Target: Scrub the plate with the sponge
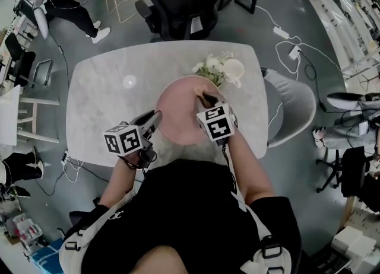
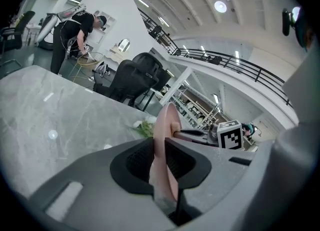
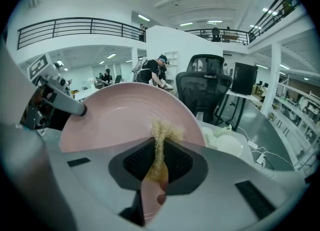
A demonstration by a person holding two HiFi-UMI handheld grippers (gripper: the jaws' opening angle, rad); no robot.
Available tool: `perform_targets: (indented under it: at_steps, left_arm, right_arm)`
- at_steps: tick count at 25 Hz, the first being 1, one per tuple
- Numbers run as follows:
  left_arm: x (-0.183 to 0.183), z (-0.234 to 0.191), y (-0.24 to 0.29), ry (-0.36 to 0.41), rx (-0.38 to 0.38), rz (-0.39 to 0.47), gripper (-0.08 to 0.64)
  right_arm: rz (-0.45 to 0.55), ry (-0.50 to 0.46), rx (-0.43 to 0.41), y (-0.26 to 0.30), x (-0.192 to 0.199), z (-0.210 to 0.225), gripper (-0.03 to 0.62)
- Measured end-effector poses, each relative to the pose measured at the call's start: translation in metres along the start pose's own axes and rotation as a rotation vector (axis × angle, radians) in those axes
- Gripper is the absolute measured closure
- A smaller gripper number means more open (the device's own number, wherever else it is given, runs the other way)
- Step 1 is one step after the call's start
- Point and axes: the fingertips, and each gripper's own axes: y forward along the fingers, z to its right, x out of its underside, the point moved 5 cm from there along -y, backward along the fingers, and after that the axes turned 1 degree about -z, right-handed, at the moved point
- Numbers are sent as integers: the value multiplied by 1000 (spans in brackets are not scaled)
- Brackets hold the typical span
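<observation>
A pink plate (image 1: 184,115) is tilted up over the marble table (image 1: 101,107). My left gripper (image 1: 157,117) is shut on the plate's left rim. In the left gripper view the plate (image 2: 166,125) stands edge-on between the pads of the left gripper (image 2: 162,155). My right gripper (image 1: 206,96) is shut on a frayed yellowish sponge (image 3: 161,135). It holds the sponge against the plate's face (image 3: 120,117) near the right side. The left gripper (image 3: 55,97) shows at the plate's far rim in the right gripper view.
A white mug (image 1: 233,72) and white flowers (image 1: 211,64) stand just behind the plate. A small round spot (image 1: 129,81) lies on the table's left part. A black office chair (image 1: 190,6) is across the table and a grey chair (image 1: 297,110) at its right.
</observation>
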Motion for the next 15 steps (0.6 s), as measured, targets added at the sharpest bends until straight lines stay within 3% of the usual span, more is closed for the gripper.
perform_targets:
  at_steps: [4, 7, 15]
  left_arm:
    - [-1, -6, -4, -32, -17, 15, 497]
    - [0, -11, -7, -50, -37, 21, 497]
    - [-5, -23, -12, -110, -66, 62, 497]
  right_arm:
    - [-33, 28, 59, 0, 9, 7, 541]
    - [-39, -17, 15, 0, 13, -5, 541]
    - [-59, -299, -375, 2, 26, -89, 541]
